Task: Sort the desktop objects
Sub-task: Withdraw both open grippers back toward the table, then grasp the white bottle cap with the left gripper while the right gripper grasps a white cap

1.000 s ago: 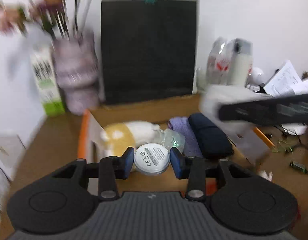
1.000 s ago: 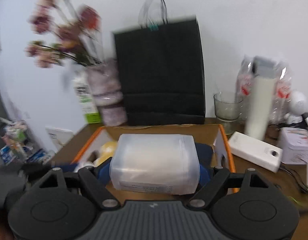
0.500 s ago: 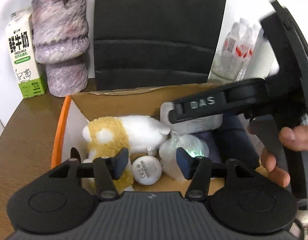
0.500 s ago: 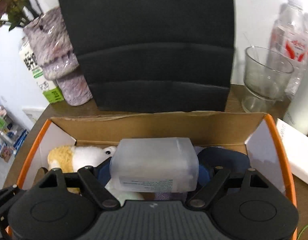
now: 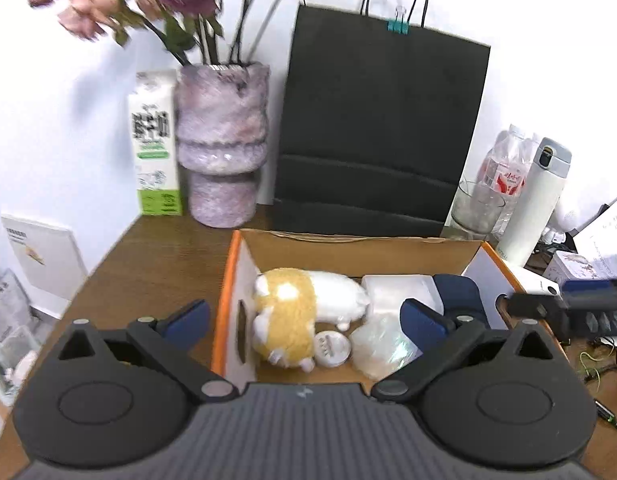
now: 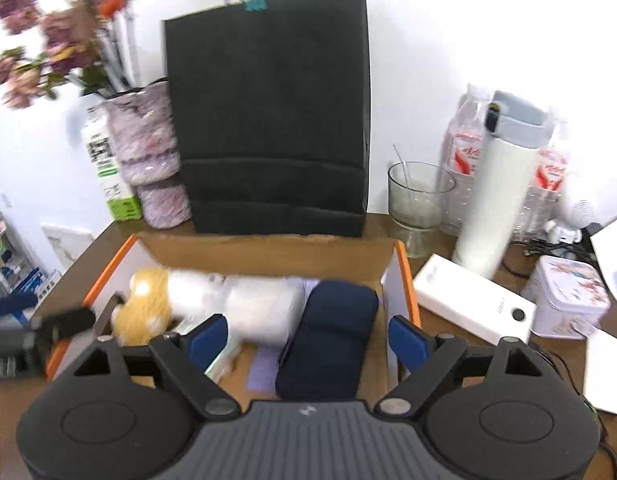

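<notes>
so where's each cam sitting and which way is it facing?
Left wrist: behind the open left gripper, angled down into the cardboard box; the right gripper shows at its right edge.
Right wrist: behind the open right gripper, same way; the left gripper shows at its left edge.
Shared: box, plush toy, black bag.

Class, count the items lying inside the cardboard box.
5 visible: plush toy at the left, round disc in front, clear plastic box mid-back, crinkly packet below it, navy case at the right. More may lie hidden underneath.
</notes>
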Available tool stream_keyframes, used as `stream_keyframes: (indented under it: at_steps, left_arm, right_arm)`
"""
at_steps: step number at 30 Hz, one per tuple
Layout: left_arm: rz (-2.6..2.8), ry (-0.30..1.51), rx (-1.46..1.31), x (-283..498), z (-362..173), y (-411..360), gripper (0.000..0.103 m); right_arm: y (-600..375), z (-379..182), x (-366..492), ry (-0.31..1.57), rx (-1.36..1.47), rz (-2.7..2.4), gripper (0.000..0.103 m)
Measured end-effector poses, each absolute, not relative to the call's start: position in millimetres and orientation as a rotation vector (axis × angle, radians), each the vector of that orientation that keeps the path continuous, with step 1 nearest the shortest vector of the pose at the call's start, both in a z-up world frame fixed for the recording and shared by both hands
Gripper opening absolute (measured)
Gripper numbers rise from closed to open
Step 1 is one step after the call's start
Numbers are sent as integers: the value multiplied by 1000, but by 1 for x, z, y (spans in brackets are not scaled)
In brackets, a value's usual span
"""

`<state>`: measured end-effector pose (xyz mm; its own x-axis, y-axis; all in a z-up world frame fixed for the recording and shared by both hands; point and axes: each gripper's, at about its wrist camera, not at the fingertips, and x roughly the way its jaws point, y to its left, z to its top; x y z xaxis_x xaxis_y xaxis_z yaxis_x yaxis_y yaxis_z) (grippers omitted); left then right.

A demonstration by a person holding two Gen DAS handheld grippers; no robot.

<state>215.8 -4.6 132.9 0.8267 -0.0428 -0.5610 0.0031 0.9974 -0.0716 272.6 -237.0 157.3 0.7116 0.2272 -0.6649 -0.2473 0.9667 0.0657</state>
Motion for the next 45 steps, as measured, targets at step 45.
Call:
stream_keyframes:
  at_steps: [45]
  left_arm:
    - [-41, 662, 15, -48, 30, 10, 101]
  right_arm:
    - [-232, 45, -53, 715, -56, 328, 59]
